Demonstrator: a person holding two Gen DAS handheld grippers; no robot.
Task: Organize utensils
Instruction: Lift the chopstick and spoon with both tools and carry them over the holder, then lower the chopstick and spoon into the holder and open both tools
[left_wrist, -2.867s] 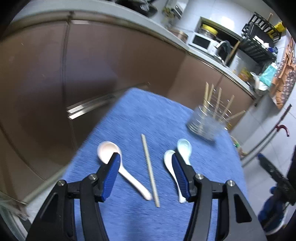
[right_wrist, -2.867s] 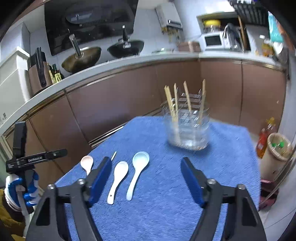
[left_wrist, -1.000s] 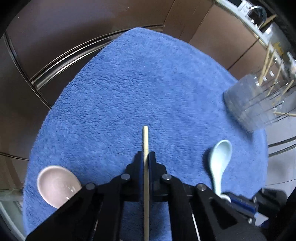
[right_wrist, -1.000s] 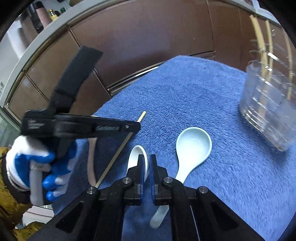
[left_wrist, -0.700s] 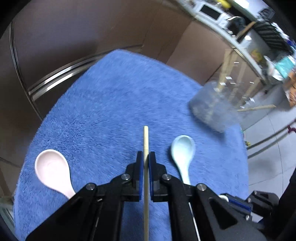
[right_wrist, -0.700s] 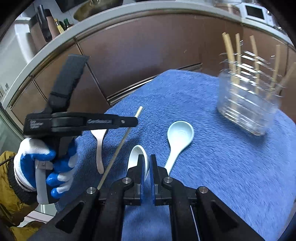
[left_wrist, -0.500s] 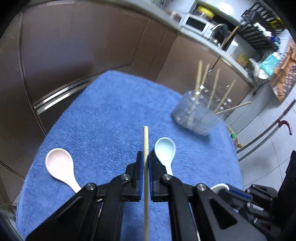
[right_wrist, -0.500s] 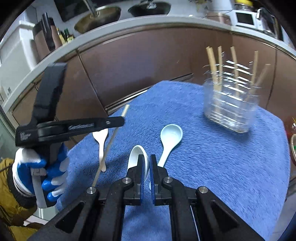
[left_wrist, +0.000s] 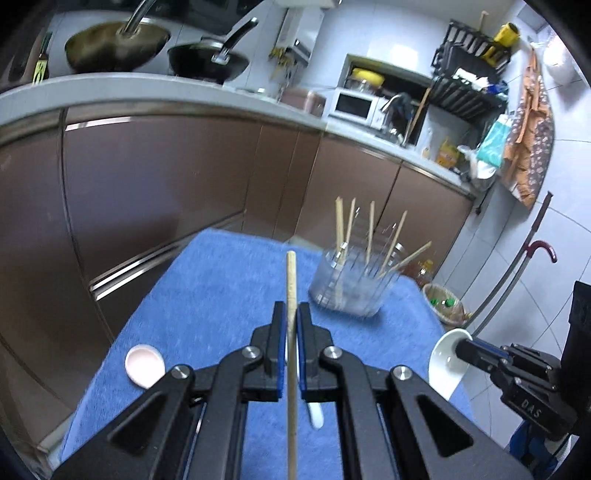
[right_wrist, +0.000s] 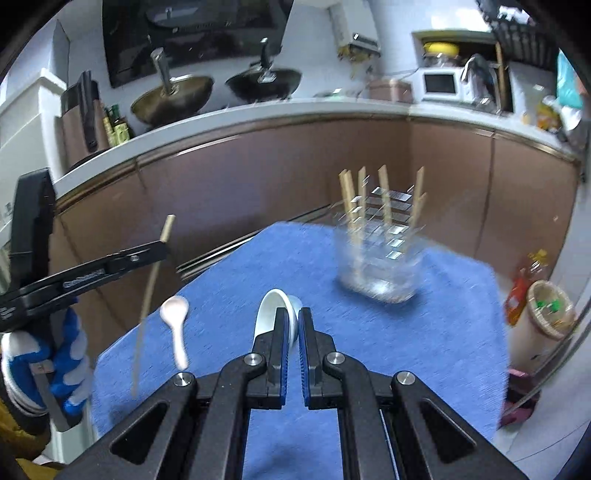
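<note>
Left tool (left_wrist: 291, 325) raised above the blue-towelled desk (left_wrist: 221, 295), clamped on a wooden chopstick (left_wrist: 291, 288) pointing forward, right tool (right_wrist: 293, 328) lifted too, gripping a white ceramic spoon (right_wrist: 273, 314) whose handle is hidden, pink spoon (right_wrist: 175, 325) lying on the towel, clear chopstick holder (right_wrist: 380, 266) blurred beyond

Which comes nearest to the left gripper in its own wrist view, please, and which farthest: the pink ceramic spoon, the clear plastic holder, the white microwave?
1. Pink ceramic spoon, lying on the blue towel, left of the left gripper.
2. Clear plastic holder, ahead to the right.
3. White microwave, on the far counter.
</note>
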